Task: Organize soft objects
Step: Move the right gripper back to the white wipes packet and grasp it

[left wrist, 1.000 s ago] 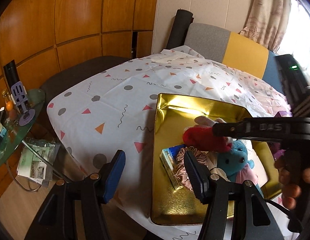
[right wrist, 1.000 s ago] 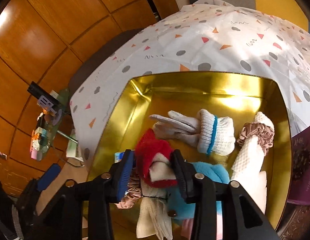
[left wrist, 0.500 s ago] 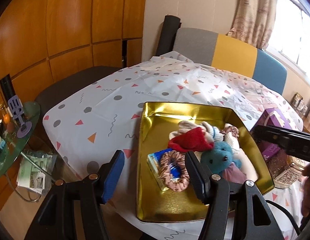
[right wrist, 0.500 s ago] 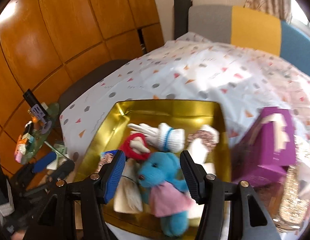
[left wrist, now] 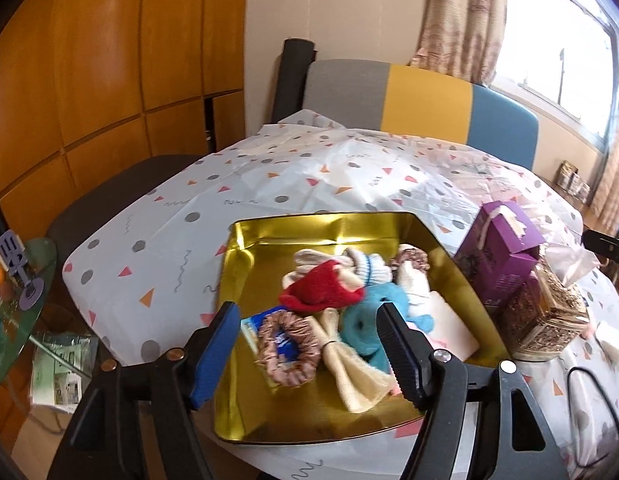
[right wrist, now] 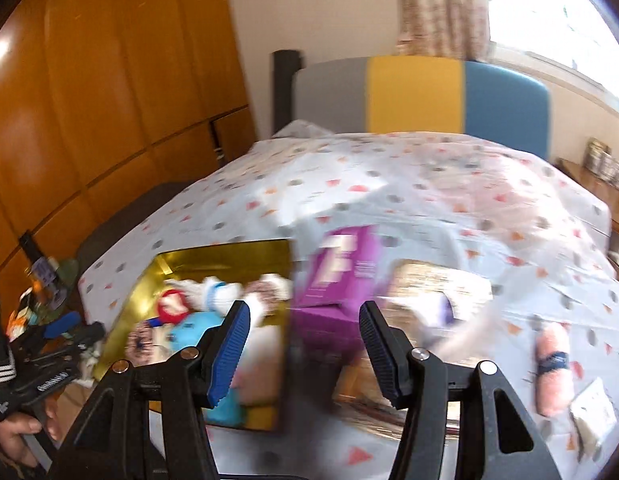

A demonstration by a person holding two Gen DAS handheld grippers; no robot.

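A gold tray (left wrist: 269, 232) on the patterned tablecloth holds a heap of soft things: a red sock (left wrist: 321, 292), a teal plush toy (left wrist: 365, 320), a pink scrunchie (left wrist: 285, 344), a tied cream cloth (left wrist: 349, 368) and a white glove (left wrist: 369, 268). My left gripper (left wrist: 307, 320) hovers above the tray's near end, its jaws opening with nothing pressed between them. My right gripper (right wrist: 304, 312) is open and empty, held in the air over the purple box (right wrist: 341, 276) to the right of the tray (right wrist: 229, 252). That view is blurred. A pink roll (right wrist: 553, 364) lies on the cloth at the right.
A purple box (left wrist: 497, 248) and a glittery gold tissue box (left wrist: 545, 316) stand right of the tray. A grey, yellow and blue sofa back (left wrist: 421, 96) is behind the table. A glass side table (left wrist: 25, 280) with clutter is at the left, and a cable (left wrist: 581, 380) lies at the right.
My right gripper let go of the red sock in the tray, rose and swung right to above the purple box. My left gripper drew back a little and its jaws widened.
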